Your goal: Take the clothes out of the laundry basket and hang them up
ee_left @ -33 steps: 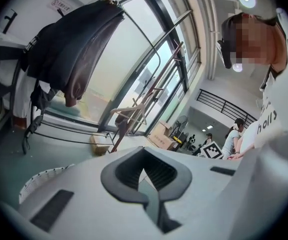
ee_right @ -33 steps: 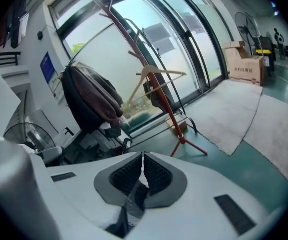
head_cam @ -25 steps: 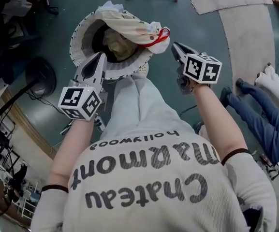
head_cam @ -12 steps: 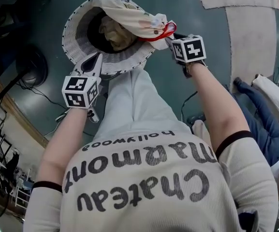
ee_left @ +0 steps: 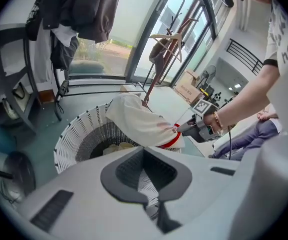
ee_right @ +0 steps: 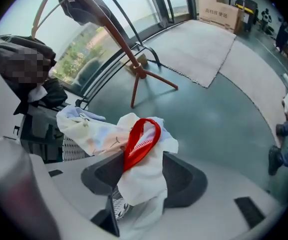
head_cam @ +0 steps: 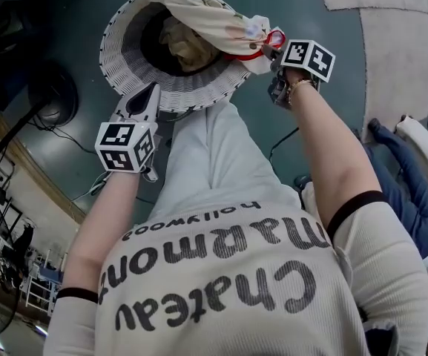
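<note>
A white slatted laundry basket stands on the dark green floor ahead of me. A cream garment with a red neck trim is draped over its far rim, and a beige cloth lies inside. My right gripper is at the garment's red-trimmed end, and its jaws are opening. In the right gripper view the cloth hangs loosely between the wide jaws of the right gripper, red trim uppermost. My left gripper hovers shut and holding nothing at the basket's near rim.
A wooden coat stand with a hanger rises beyond the basket, near the windows. Dark clothes hang on a rack at left. A pale rug and a seated person's legs in jeans are at right. Cables and a round fan lie at left.
My right gripper moved up to the garment's red-trimmed end at the basket rim and its jaws spread apart. The left gripper stayed shut by the near rim.
</note>
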Demonstrator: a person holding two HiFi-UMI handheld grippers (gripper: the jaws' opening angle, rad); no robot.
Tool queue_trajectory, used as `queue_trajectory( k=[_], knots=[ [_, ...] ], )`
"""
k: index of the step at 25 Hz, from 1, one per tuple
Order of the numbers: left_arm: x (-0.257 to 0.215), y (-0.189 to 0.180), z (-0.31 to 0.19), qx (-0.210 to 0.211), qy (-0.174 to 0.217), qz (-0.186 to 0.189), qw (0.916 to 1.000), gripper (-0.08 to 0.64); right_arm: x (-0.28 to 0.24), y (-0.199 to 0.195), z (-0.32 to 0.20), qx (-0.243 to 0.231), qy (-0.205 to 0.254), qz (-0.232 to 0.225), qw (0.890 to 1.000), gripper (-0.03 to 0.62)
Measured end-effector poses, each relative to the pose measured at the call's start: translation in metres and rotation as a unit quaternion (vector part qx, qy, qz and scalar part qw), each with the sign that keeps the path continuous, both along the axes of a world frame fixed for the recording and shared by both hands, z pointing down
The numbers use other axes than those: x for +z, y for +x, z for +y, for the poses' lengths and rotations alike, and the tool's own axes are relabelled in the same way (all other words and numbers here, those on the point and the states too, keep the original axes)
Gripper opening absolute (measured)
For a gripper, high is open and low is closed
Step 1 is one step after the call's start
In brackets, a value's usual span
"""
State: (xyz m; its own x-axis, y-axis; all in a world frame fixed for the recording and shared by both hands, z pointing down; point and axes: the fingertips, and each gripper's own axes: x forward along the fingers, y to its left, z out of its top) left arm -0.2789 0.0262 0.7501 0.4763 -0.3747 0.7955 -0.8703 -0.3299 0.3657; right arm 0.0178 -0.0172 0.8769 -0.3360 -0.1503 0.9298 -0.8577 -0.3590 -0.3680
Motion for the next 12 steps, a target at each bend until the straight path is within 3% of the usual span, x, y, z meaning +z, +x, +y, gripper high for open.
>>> queue_trajectory(
  k=[4,6,12],
  knots=[
    [-0.003,0.010,0.017,0.038,-0.012,0.010,0.9992,0.006,-0.004,-0.008,-0.007,-0.034,0.035,0.017,0.999,0.169],
    [-0.006,0.012,0.023,0.064,-0.011,0.008,0.9978,0.006,-0.006,-0.014,-0.008,-0.042,0.037,0.024,0.998,0.078],
    [-0.015,0.000,0.032,0.046,-0.013,0.004,0.9988,0.006,-0.019,-0.010,-0.001,0.003,0.037,0.033,0.999,0.040]
  ],
)
